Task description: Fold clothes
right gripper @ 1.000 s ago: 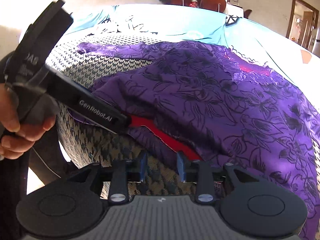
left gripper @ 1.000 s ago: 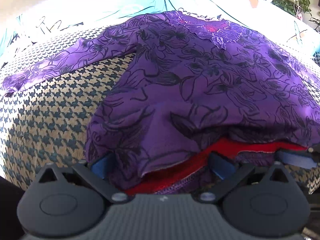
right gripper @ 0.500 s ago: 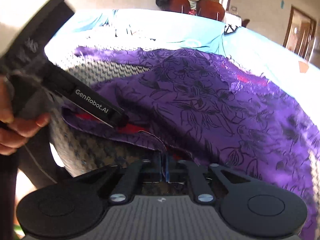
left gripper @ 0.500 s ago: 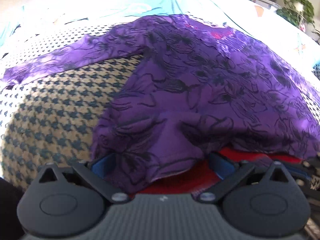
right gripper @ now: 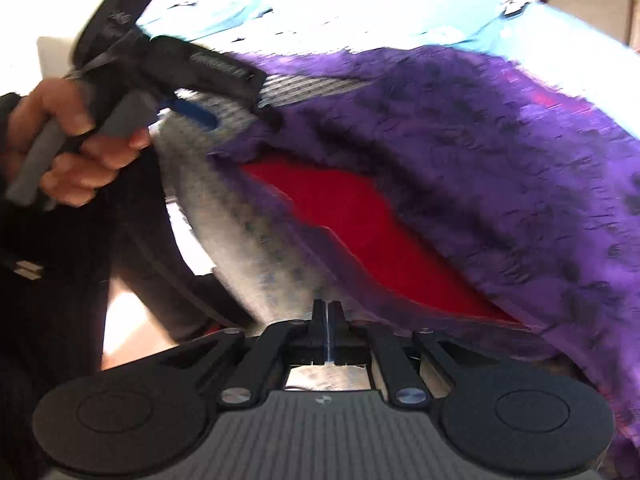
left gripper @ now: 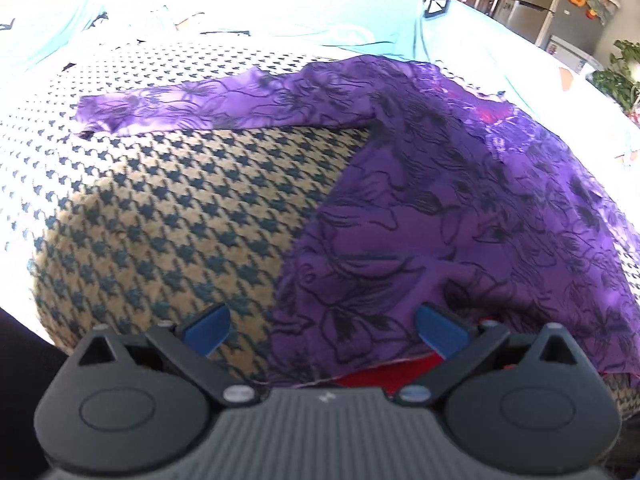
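A purple floral top (left gripper: 460, 208) with a red lining (right gripper: 360, 224) lies on a houndstooth cloth (left gripper: 168, 216); one sleeve (left gripper: 192, 108) stretches to the left. My left gripper (left gripper: 320, 328) is open, its blue pads either side of the top's near hem corner. It also shows in the right wrist view (right gripper: 240, 120), held by a hand at the hem's left end. My right gripper (right gripper: 328, 320) is shut at the lower hem edge; whether cloth is pinched between the fingers is unclear. The hem is lifted, showing the red lining.
A turquoise sheet (left gripper: 320, 20) covers the surface beyond the houndstooth cloth. A fridge (left gripper: 532, 4) and a potted plant (left gripper: 616, 80) stand at the far right. The person's dark clothing (right gripper: 60, 280) is at the left.
My right gripper closed from open at the hem and lifted, exposing more red lining. My left gripper moved left along the hem, with more houndstooth cloth now in its view.
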Available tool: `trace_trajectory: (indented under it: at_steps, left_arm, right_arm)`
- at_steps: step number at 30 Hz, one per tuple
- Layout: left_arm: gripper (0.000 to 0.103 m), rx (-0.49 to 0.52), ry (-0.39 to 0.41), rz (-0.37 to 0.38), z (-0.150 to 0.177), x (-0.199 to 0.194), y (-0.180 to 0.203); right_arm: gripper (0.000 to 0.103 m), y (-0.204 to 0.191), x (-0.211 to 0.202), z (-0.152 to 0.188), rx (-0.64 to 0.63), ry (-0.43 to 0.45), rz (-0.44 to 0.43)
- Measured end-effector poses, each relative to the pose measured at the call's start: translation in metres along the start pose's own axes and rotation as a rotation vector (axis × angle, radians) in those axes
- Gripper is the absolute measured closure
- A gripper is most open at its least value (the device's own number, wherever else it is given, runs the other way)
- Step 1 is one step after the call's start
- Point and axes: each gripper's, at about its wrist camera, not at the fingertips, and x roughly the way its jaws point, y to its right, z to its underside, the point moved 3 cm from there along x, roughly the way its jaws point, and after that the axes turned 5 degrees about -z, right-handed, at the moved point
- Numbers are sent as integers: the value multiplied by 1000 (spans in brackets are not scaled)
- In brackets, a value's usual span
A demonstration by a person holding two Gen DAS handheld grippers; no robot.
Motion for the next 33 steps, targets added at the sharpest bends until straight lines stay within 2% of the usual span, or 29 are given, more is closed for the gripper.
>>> trace_trajectory:
  at_steps: [1, 4, 8, 16, 21, 25, 30, 33]
  left_arm:
    - [0, -4, -5, 3, 0, 0, -1]
    - [0, -5, -16, 25, 3, -2, -3]
    - [0, 32, -32, 33, 12, -1, 2]
    - [0, 116, -40, 39, 28, 0, 20]
    - [0, 169, -3, -44, 33, 9, 32]
    - [0, 167, 89, -155, 32, 10, 37]
    - [0, 156, 157, -240, 29, 8, 38]
    - [9, 108, 194, -283, 25, 1, 29]
  right_arm:
    - [99, -3, -1, 1, -14, 1, -12]
    - [99, -3, -4, 1, -9, 28, 21]
    - [97, 10, -14, 2, 69, 78, 96]
    - [91, 26, -17, 0, 170, 111, 152]
    - [89, 29, -14, -1, 197, 103, 160]
    - [87, 26, -8, -1, 181, 93, 161]
    - [87, 22, -3, -1, 166, 86, 164]
    - [87, 21, -1, -2, 167, 84, 166]
